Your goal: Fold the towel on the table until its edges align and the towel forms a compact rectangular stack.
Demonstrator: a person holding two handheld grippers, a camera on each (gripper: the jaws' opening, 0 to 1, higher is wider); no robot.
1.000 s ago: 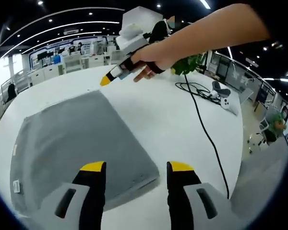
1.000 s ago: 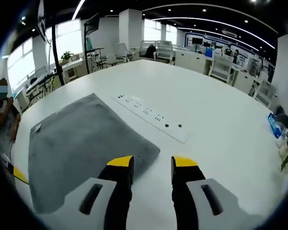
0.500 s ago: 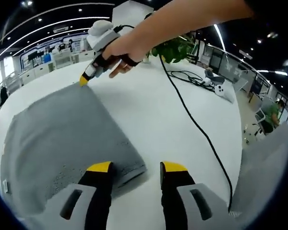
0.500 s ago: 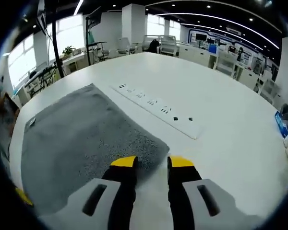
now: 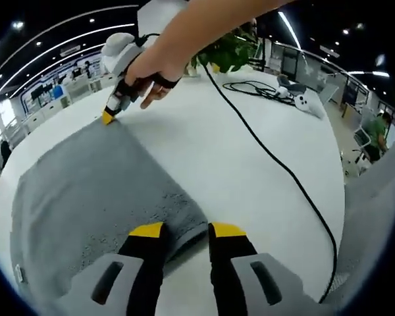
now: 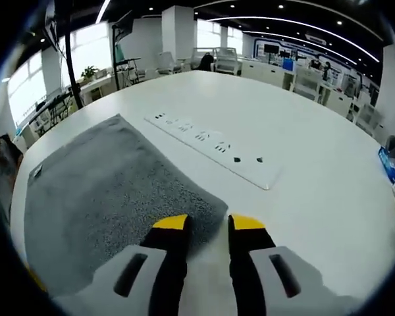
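Gray towel point(image 5: 85, 191) flat on white counter point(image 5: 250, 151), one corner at each gripper. Left gripper point(image 5: 186, 232) at near corner, jaws apart, straddling towel edge, nothing clamped. Right gripper point(image 6: 206, 224) likewise parted over its corner point(image 6: 204, 207). Towel's long axis runs from left gripper toward right gripper point(image 5: 109, 116). Bare counter beyond towel; black cable point(image 5: 276, 164) trails across one side, white power strip point(image 6: 214, 148) just beside towel's other edge.
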